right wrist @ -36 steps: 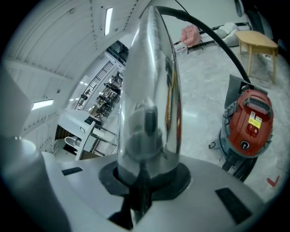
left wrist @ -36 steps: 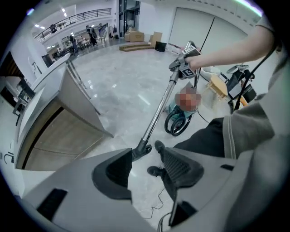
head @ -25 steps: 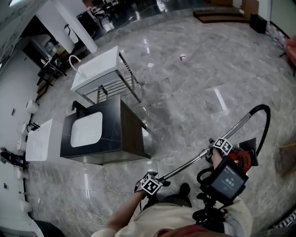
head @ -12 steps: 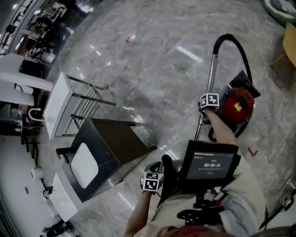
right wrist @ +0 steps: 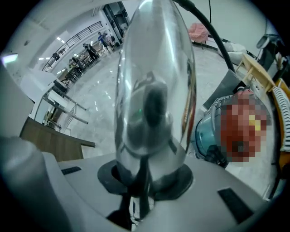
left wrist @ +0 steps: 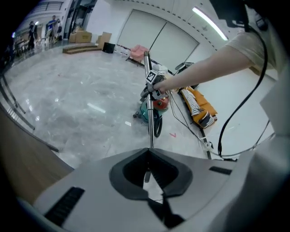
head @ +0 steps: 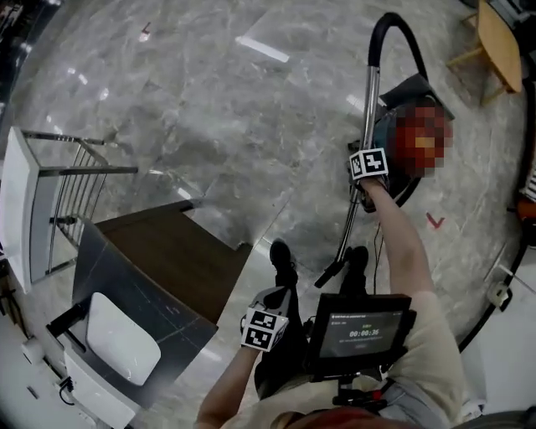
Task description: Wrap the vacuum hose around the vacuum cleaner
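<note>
The right tool [right wrist: 145, 181] grasps the chrome wand [head: 369, 100]; its jaws have just eased wider, with the wand between them. The canister vacuum cleaner [right wrist: 206, 136] sits on the marble floor [head: 209, 109] just beside this tool, and the black hose [head: 387, 23] arches beyond it. The left tool [left wrist: 147, 174] is clenched on nothing, well apart from the hose.

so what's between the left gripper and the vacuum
The wand, over the floor, reaches from near the left gripper up to the vacuum; clearest in the left gripper view.
</note>
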Demonstrator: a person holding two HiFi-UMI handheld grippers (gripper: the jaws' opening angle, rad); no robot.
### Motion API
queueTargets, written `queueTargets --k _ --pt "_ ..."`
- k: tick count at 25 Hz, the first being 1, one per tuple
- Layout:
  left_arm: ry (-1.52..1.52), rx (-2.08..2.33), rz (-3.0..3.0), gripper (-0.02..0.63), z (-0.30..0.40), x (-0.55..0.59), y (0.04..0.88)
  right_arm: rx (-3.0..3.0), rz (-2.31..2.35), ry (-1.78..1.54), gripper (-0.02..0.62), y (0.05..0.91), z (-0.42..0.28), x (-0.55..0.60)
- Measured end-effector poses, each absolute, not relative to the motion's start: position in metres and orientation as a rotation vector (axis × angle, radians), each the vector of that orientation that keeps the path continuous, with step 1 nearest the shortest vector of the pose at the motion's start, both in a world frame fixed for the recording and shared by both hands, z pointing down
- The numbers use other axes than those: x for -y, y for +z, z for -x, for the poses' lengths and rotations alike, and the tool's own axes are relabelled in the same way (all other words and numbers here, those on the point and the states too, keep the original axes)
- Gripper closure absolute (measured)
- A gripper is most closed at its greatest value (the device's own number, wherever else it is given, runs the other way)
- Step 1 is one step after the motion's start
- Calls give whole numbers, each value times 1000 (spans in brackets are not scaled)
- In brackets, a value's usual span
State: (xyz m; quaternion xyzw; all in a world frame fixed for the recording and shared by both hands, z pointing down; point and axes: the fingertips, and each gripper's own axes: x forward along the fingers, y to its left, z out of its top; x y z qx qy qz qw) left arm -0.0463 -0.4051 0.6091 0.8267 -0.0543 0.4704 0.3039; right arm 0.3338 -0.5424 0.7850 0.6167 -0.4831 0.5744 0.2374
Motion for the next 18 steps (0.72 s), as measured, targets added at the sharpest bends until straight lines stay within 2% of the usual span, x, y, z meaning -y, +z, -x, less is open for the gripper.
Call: queueTargets --k 4,12,18 --pt "1182 127 -2113 600 75 414 625 1311 -1699 1579 514 803 -315 558" --pt "1122 -4 -2101 600 57 402 667 1347 -1659 1637 509 829 -299 565" --pt "1147 -19 -2060 600 70 398 681 1266 -1511 1632 509 857 -291 539"
